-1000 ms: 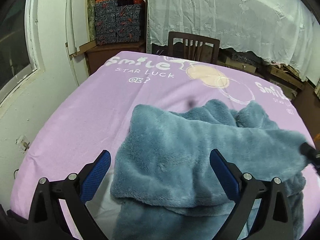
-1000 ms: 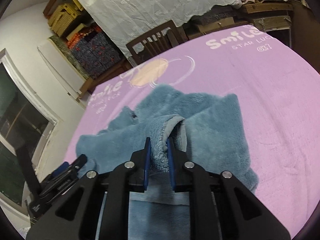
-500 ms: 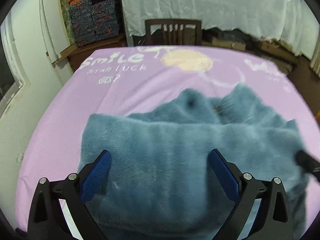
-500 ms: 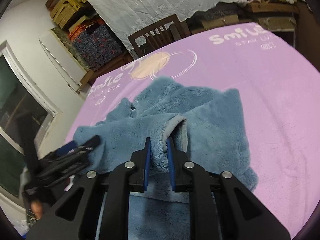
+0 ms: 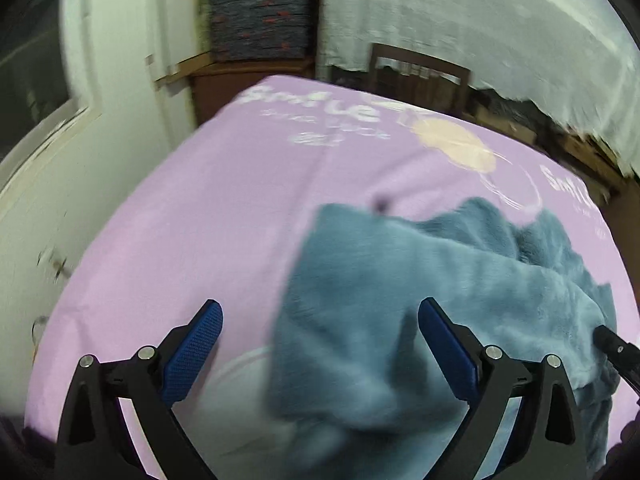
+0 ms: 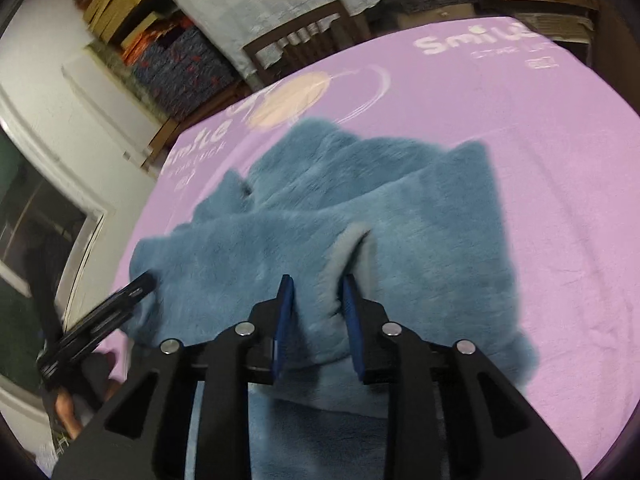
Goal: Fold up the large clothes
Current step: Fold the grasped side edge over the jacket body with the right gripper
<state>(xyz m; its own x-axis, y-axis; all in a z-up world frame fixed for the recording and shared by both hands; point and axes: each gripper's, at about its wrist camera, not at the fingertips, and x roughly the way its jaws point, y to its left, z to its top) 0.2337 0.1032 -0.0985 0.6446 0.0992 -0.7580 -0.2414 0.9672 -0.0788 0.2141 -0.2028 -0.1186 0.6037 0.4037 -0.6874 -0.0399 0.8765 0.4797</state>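
Observation:
A fluffy blue-grey garment (image 5: 420,292) lies bunched on a lilac bed sheet (image 5: 200,220). It also shows in the right wrist view (image 6: 360,216). My left gripper (image 5: 320,332) is open wide and empty, with the garment's left fold under its right finger. My right gripper (image 6: 318,300) has its jaws a little apart, with a fold of the garment's edge between them. The left gripper shows at the lower left of the right wrist view (image 6: 96,320). The right gripper's tip shows at the right edge of the left wrist view (image 5: 612,344).
The lilac sheet (image 6: 540,160) bears white "Smile" print and a cream circle. A wooden chair (image 5: 416,76) stands behind the bed under a white lace cloth (image 5: 480,20). Patterned boxes (image 5: 260,20) sit on a cabinet. A white wall and window frame are at the left.
My left gripper has swung left, so the garment now sits to the right in its view. My right gripper's jaws have spread slightly on the fold.

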